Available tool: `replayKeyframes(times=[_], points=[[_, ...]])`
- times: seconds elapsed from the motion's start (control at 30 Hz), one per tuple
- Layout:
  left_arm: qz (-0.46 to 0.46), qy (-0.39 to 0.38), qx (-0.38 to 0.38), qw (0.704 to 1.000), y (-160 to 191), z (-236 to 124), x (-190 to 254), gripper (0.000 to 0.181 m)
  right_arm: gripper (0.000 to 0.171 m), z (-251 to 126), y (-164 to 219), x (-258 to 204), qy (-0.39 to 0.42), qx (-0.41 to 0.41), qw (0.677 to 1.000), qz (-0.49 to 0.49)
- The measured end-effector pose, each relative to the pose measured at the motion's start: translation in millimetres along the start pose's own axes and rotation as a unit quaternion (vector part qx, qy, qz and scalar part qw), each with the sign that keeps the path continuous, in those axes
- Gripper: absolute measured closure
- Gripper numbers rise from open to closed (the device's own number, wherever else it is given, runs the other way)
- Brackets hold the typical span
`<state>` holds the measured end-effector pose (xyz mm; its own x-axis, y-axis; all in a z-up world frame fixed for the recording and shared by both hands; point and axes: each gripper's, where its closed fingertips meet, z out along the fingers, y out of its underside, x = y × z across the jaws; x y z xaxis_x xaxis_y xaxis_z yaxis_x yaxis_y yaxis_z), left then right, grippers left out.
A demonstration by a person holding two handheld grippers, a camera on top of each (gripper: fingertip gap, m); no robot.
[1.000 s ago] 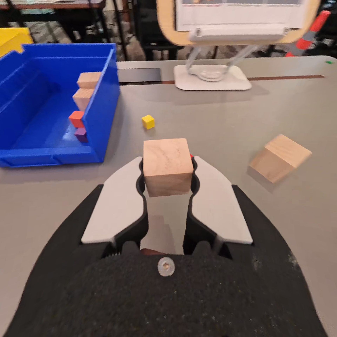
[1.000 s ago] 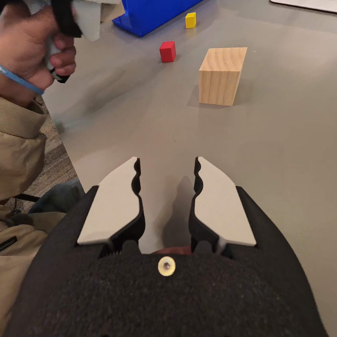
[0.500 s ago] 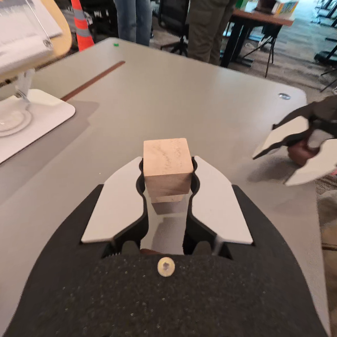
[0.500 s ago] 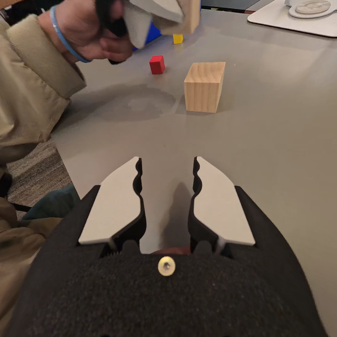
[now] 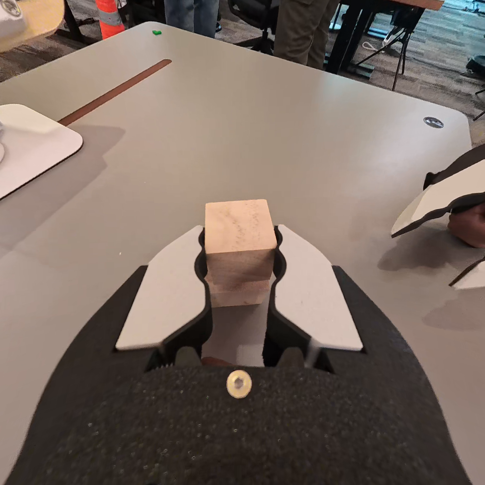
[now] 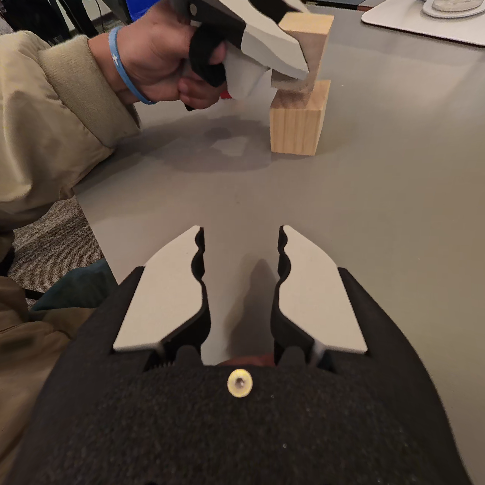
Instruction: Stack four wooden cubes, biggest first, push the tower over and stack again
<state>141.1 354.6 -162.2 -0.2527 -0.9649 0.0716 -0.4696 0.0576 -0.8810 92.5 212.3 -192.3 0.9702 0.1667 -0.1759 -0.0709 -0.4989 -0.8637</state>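
Grey tabletop (image 5: 236,131) lay smooth and bare ahead of the left gripper (image 5: 239,231), running to a rounded far edge, with a white mat (image 5: 39,147) off to its left. Its jaws pinched the smaller wooden cube (image 5: 238,231), pale and square-cut, right over the bigger grainy cube (image 6: 296,126) on the table; whether they touched was unclear. Off to the side, the right gripper (image 6: 241,229) hung spread and empty above open table.
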Motion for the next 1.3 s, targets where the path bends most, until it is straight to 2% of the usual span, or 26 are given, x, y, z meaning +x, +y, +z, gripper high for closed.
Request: replayKeyframes(times=[0.37, 0.47, 0.63, 0.8, 0.93, 1.1, 1.2, 1.3], points=[[0.018, -0.038, -0.018, 0.999, 12.6, 7.3, -5.7, 0.132, 0.117, -0.7, 1.8, 2.9, -0.002, -0.002, 1.000, 0.006], [0.017, -0.042, -0.020, 0.999, 14.4, 1.1, -4.7, 0.106, 0.117, -0.5, 2.5, 2.6, -0.003, -0.003, 1.000, 0.006], [0.017, -0.039, 0.040, 0.998, -8.0, -43.0, 22.8, 0.095, 0.117, -1.8, 1.5, 4.0, -0.001, -0.001, 1.000, 0.007], [-0.006, -0.137, 0.163, 0.977, -24.5, -120.1, 57.4, 0.085, 0.117, -3.3, -0.7, 8.4, 0.007, 0.007, 1.000, 0.011], [-0.076, -0.266, 0.217, 0.936, 5.3, -159.8, 71.2, 0.081, 0.117, -2.9, -2.2, 12.2, 0.016, 0.016, 1.000, 0.017], [-0.163, -0.369, 0.195, 0.894, 65.6, -170.2, 79.4, 0.084, 0.116, -4.4, -6.1, 14.6, 0.026, 0.030, 0.999, 0.014], [-0.191, -0.391, 0.182, 0.882, 83.7, -168.9, 81.3, 0.088, 0.117, -4.9, -5.8, 14.8, 0.028, 0.030, 0.999, 0.013], [-0.180, -0.395, 0.157, 0.887, 87.6, -164.3, 82.9, 0.089, 0.117, -4.6, -4.8, 14.7, 0.026, 0.027, 0.999, 0.012]])
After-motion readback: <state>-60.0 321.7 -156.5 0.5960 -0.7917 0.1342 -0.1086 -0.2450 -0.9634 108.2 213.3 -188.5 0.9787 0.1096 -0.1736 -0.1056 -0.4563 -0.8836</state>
